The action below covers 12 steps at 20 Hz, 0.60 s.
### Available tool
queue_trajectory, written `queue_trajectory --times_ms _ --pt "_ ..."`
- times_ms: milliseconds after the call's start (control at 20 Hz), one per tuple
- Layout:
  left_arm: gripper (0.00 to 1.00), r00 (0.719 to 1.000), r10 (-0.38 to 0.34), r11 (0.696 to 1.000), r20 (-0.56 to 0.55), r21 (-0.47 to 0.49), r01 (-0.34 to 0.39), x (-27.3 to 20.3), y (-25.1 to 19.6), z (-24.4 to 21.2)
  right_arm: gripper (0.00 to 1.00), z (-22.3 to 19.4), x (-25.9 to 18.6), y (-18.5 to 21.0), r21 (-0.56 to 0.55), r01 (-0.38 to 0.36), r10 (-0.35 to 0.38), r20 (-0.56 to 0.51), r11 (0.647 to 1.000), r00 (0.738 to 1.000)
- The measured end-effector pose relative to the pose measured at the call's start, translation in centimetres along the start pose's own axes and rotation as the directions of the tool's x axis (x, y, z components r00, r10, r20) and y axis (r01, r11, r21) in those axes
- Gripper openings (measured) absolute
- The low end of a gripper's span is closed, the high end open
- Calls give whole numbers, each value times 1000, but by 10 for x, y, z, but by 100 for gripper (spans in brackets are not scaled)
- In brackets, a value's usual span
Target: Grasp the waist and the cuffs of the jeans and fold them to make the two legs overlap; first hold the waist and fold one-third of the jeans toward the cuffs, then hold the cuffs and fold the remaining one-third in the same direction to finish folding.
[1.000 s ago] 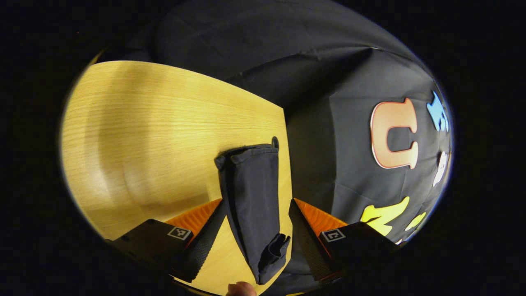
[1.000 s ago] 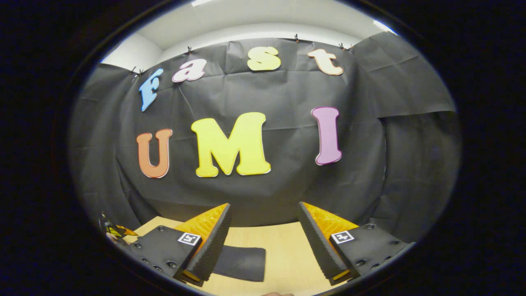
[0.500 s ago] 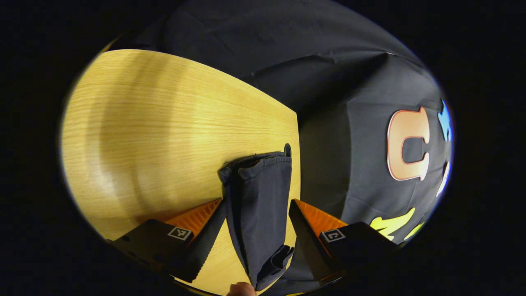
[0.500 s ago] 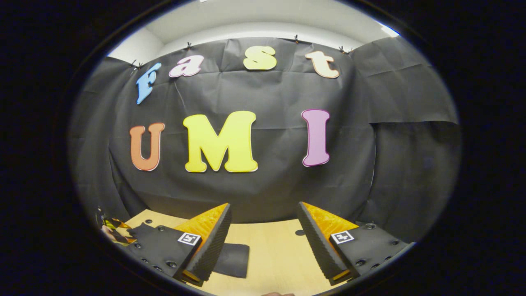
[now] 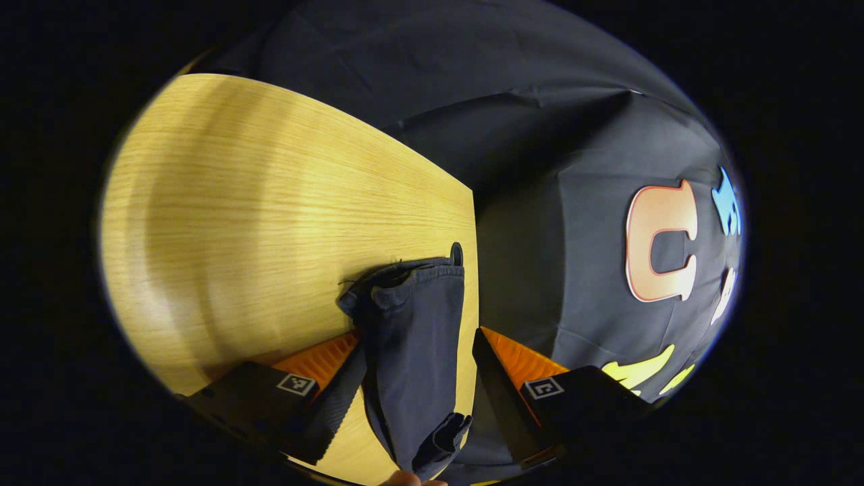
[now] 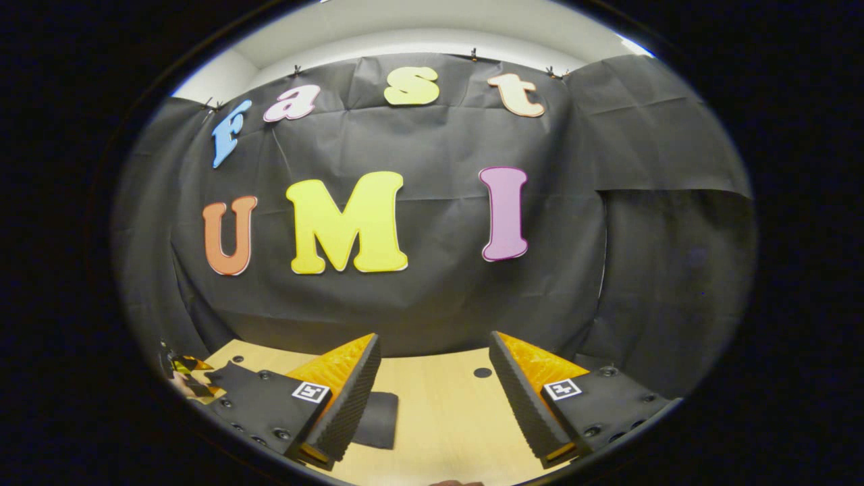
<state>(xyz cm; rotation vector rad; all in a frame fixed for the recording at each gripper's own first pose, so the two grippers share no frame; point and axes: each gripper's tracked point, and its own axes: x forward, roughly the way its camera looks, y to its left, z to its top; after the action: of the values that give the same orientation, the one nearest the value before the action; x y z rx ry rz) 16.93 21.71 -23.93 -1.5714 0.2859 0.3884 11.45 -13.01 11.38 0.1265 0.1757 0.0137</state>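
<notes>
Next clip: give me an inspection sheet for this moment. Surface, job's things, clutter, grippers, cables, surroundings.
Surface: wooden table, with a small round hole near its far edge.
Job's things: dark jeans lie in a narrow strip along the table edge, between the left gripper's open fingers.
Clutter: nothing seen.
Grippers: left gripper open, straddling the jeans; right gripper open, holding nothing.
Cables: nothing seen.
Surroundings: black cloth wall, white ceiling.

We see a light wood-grain worktop (image 5: 270,202) with a small dark round hole (image 6: 482,372) near its far edge. Behind it hangs the black cloth wall (image 6: 439,297), clipped at the top beneath a pale ceiling (image 6: 418,30), creased and draped down past the worktop's edge.
</notes>
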Motion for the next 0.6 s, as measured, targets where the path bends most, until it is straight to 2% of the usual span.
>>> queue_trajectory --times_ms 50,100,150,200,300,350,400,600 --pt "76 1000 16 1000 -3 4 -16 3 5 -2 94 1 0 -1 -8 0 0 -1 1000 1000" --pt "69 1000 28 1000 -2 1 -28 5 9 -1 94 1 1 -2 -14 0 0 -5 1000 1000" --pt "55 999 51 999 6 -7 -51 7 14 1 94 1 1 -4 -14 -3 3 -8 1000 1000" --pt "55 996 90 996 8 -12 -90 9 24 1 94 4 1 -3 -10 -7 7 -7 1000 1000" --pt "15 996 94 995 5 -31 -94 8 25 -1 94 6 2 -4 -8 -13 13 -4 1000 1000" --pt "7 995 95 995 5 -29 -95 9 26 0 94 5 3 -4 -11 -17 17 -5 1000 1000" --pt "5 995 96 995 6 -23 -96 9 26 0 94 5 3 -5 -13 -20 20 -8 1000 1000" --pt "4 995 96 995 16 30 -96 7 21 0 94 3 6 -8 2 -27 27 -21 1000 999"
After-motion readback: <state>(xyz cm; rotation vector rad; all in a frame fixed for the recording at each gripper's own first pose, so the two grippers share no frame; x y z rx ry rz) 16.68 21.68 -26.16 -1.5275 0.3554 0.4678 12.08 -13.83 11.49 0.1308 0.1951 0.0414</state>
